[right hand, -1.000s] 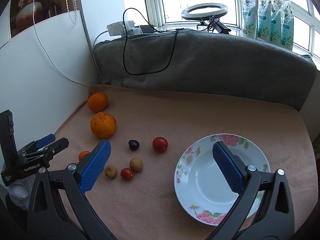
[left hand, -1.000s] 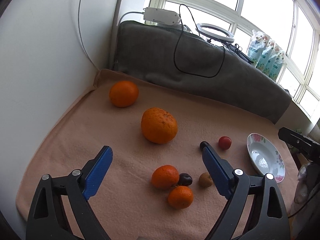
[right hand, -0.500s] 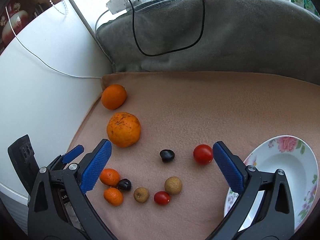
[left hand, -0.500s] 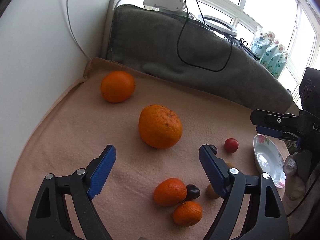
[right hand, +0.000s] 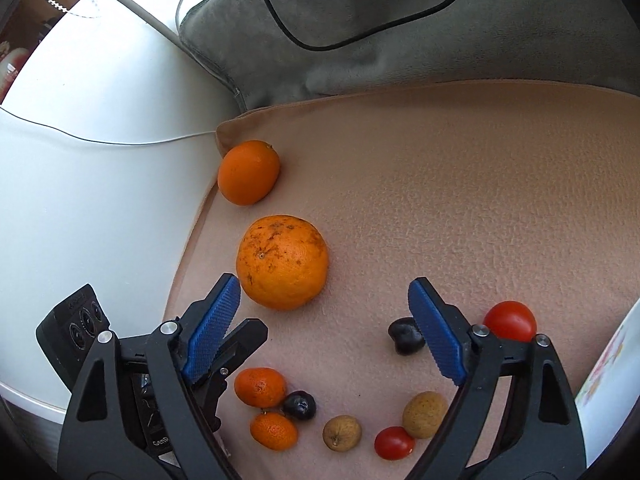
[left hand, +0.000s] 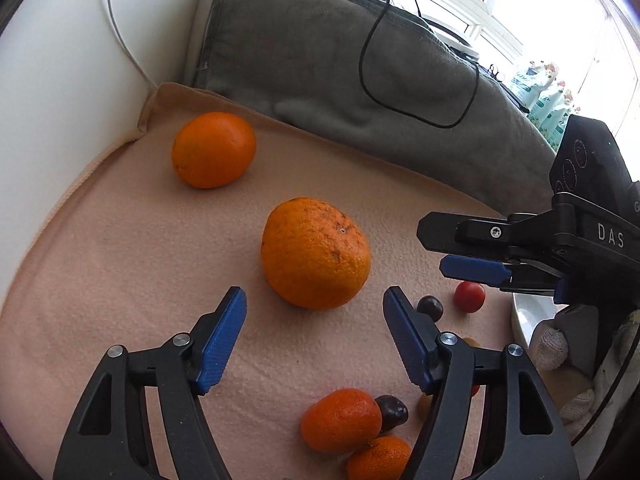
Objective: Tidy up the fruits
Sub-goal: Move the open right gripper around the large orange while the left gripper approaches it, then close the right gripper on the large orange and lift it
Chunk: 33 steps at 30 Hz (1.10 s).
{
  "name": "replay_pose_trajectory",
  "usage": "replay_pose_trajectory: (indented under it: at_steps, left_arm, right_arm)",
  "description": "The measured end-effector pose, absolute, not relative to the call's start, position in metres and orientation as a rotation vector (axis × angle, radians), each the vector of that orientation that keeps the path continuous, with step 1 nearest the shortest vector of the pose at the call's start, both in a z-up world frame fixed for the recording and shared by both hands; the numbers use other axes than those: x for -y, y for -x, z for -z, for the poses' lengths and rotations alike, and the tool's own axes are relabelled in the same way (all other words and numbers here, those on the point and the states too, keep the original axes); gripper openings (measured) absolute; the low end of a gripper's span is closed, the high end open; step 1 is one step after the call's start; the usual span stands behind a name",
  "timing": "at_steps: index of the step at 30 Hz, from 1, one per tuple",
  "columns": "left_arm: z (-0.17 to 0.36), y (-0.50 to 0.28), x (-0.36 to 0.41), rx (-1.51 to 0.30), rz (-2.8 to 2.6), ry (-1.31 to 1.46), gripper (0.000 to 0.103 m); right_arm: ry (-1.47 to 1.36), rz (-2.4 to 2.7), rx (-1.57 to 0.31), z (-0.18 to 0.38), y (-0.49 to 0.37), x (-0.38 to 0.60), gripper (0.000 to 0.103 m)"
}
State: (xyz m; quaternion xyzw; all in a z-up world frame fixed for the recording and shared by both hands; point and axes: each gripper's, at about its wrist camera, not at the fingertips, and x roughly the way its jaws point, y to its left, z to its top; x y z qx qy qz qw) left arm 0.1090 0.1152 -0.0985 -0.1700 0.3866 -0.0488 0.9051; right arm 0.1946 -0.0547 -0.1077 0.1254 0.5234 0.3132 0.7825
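A big speckled orange lies on the pink cloth, just ahead of my left gripper. Its jaws are closing with nothing between them. A smoother orange sits farther back by the wall. My right gripper hangs low over the cloth; its jaws are closing on empty air. The big orange is by its left fingertip, a dark plum by its right one. Two mandarins, another plum, two brown longans and cherry tomatoes lie near.
A flowered white plate sits at the right edge of the cloth. A grey cushion with a black cable backs the cloth, and a white wall bounds it on the left. A gloved hand holds the right gripper.
Both grippers have come down and forward toward the fruit, and their jaws have narrowed. The right one swung left, away from the plate, and now shows in the left wrist view.
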Motion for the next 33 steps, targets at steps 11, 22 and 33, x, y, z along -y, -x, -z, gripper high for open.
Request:
replay_pose_trajectory:
  at_steps: [11, 22, 33]
  left_arm:
    - [0.104, -0.120, -0.115, -0.814, 0.114, 0.376, 0.070]
    - [0.112, -0.133, -0.121, -0.832, 0.137, 0.415, 0.061]
    - [0.114, -0.138, -0.118, -0.835, 0.147, 0.400, 0.060]
  right_arm:
    - [-0.304, -0.720, -1.164, 0.114, -0.212, 0.031, 0.083]
    - [-0.290, -0.729, -1.205, 0.121, -0.218, 0.009, 0.075]
    - [-0.314, -0.750, -1.220, 0.126, -0.222, 0.003, 0.068]
